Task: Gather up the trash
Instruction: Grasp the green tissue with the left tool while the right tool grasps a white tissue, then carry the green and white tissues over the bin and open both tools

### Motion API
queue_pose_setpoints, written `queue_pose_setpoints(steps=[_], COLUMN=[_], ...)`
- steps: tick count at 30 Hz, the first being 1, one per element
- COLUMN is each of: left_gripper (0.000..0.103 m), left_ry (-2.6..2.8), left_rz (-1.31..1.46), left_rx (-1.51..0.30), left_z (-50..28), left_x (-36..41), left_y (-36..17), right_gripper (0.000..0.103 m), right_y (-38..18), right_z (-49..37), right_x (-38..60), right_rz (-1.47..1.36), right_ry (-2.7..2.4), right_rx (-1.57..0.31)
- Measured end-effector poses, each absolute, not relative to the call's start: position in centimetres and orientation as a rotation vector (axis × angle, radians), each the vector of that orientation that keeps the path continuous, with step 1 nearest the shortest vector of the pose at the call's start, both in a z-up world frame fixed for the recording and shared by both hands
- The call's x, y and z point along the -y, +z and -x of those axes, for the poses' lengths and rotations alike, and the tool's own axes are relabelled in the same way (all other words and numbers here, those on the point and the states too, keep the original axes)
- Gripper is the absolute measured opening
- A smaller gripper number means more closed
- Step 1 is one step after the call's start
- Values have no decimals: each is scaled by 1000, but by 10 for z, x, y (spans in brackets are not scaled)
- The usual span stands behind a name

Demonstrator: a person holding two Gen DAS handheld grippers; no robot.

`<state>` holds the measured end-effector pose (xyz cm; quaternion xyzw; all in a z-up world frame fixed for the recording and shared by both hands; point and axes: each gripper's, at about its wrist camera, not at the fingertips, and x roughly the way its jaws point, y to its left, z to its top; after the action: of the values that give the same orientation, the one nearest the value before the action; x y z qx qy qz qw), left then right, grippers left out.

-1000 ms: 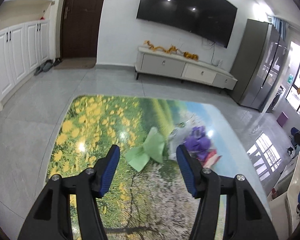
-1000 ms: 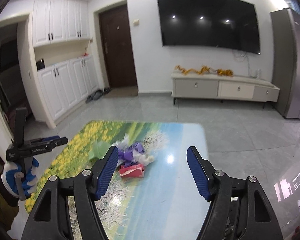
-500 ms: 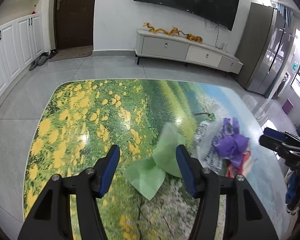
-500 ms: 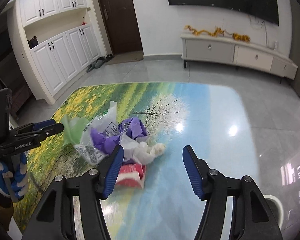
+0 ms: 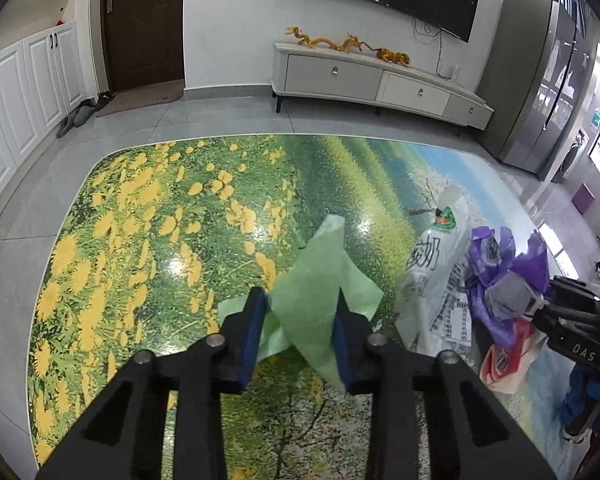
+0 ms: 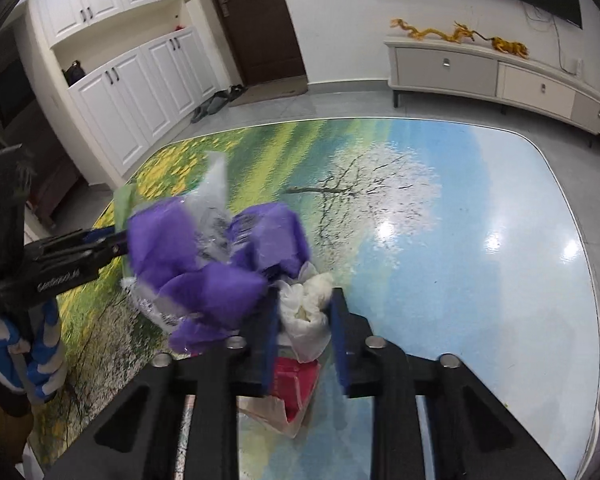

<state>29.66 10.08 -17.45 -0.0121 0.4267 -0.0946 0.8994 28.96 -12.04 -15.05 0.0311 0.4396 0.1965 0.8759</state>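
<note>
Trash reads light, soft, crushable: our left gripper (image 5: 300,320) flanks the green bag (image 5: 312,280), right gripper (image 6: 304,320) straddles white wrapper (image 6: 306,312); both jaws apart, we'd pinch bunched folds

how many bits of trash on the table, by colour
green paper: 1
clear printed plastic bag: 1
purple wrapper: 1
white crumpled bag: 1
red packet: 1
total: 5, though the purple may be more than one piece
</note>
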Motion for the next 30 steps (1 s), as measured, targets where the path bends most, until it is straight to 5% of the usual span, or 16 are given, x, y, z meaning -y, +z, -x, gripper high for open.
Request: queue_pose_setpoints(steps=[15, 30], left_gripper=[24, 24], left_ry=[-152, -275], left_rz=[76, 78], left_rx=[-853, -628], left_z=[-226, -123], left_x=[-131, -91], left_y=[-156, -43], right_gripper=[17, 17], right_y=[-126, -27], right_z=[-214, -98], right_x=[181, 219], right_rz=[-105, -130], right_ry=[326, 341], right_rx=[-889, -638])
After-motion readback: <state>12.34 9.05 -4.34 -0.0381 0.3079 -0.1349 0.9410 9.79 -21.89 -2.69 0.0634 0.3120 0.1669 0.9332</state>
